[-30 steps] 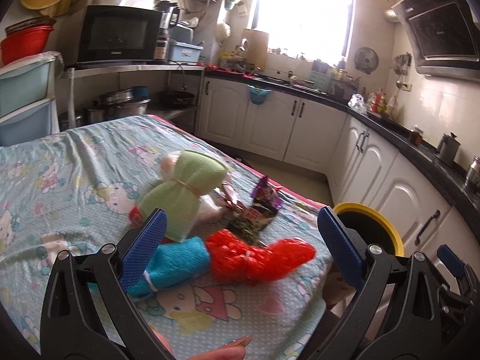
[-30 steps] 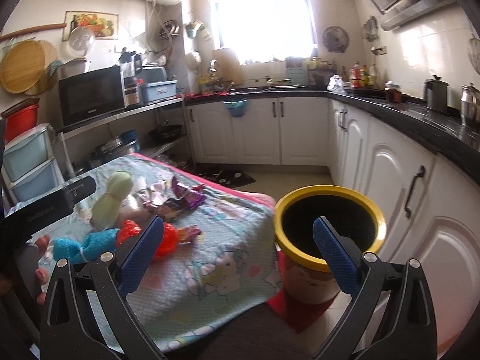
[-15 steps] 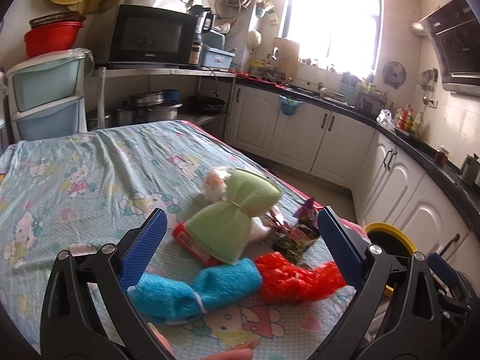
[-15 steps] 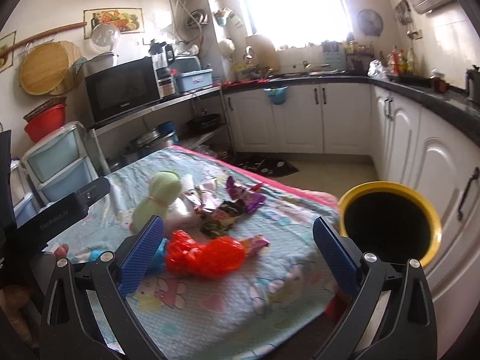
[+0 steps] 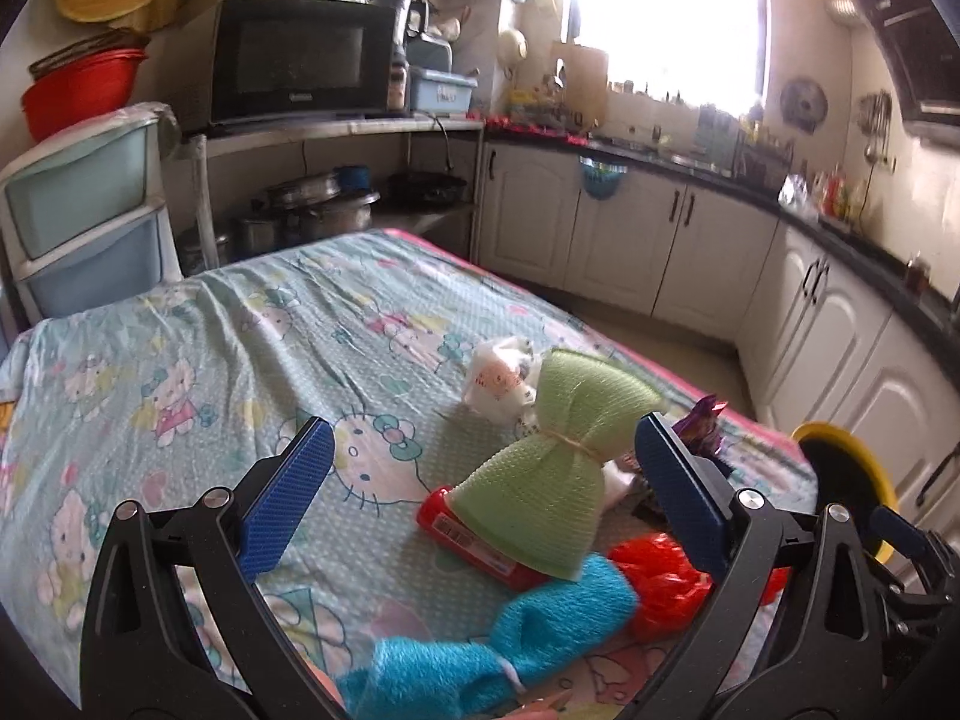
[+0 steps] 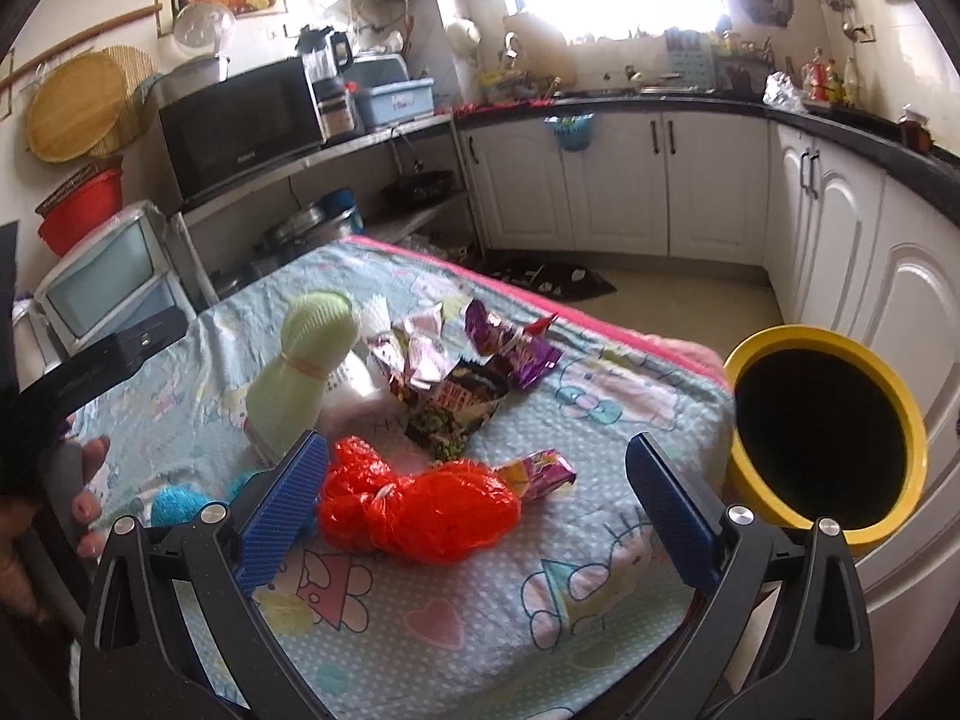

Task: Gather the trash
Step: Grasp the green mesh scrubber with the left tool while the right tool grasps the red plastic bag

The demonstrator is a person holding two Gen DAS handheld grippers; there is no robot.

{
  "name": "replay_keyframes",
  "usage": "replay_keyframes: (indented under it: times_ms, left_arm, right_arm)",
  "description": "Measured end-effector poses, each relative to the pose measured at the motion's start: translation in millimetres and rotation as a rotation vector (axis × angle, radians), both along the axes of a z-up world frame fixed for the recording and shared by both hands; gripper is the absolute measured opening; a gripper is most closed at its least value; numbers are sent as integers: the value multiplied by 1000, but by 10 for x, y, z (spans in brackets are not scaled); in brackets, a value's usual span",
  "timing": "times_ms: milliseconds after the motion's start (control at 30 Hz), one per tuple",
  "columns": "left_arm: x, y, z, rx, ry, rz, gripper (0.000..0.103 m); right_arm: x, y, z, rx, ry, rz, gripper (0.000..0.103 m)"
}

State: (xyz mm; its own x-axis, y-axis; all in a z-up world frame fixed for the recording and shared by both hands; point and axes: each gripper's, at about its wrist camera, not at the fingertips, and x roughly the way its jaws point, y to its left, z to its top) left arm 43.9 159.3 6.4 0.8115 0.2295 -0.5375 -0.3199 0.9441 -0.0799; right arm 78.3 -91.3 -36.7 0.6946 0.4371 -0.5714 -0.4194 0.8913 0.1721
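A kitchen clean-up barely begun: my desk point(image 6: 600, 648), draped in a cartoon-cat cloth, fills the lower half of both views, and every piece of litter on it appears to be uncollected. The yellow-rimmed bin point(image 6: 825, 429) stands at the right edge of the right wrist view, just beside the desk's corner; its inside is dark, so I cannot tell whether anything lies in it.

Largest of the clutter, a green mesh bundle point(image 5: 555, 468) tied at its waist leans at the centre-right of the left wrist view, resting on a red packet point(image 5: 474, 534). Below it lies a blue towel roll point(image 5: 498, 642), blurred at the bottom of the frame. A crumpled red plastic bag point(image 6: 420, 498) sits at the centre of the right wrist view, with a small purple wrapper point(image 6: 543, 471) touching its right end. Above these, torn snack wrappers point(image 6: 468, 360) lie in a loose heap, and a white knotted bag point(image 5: 501, 378) sits just beyond the green bundle.

My left tongs point(image 5: 486, 492) are spread wide and empty, touching nothing. My right tongs point(image 6: 477, 510) likewise gape wide, framing the red bag without contact. By my judgement, the whole job remains ahead.
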Motion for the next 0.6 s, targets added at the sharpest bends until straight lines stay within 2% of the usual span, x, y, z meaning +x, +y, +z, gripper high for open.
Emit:
replay_keyframes:
  times_ms: [100,233,333,500,600]
  left_arm:
    - [139,38,-91,-26,40,-61,92]
    - [332,-22,-201,-2,99,-149,92]
    - [498,-57,-291,34,164,-172,92]
    - [707,-118,-411,99,232,-201,92]
    - [798,-100,-486,94,269,-207,91]
  right_arm:
    - [81,52,-96,-6,34,21,97]
    - [165,106,-192,-23,64,38,95]
    - [232,128,-297,-28,104,54,85]
    - [280,101,-374,-20,154,61,76]
    - [308,81,-404,-7,182,71,61]
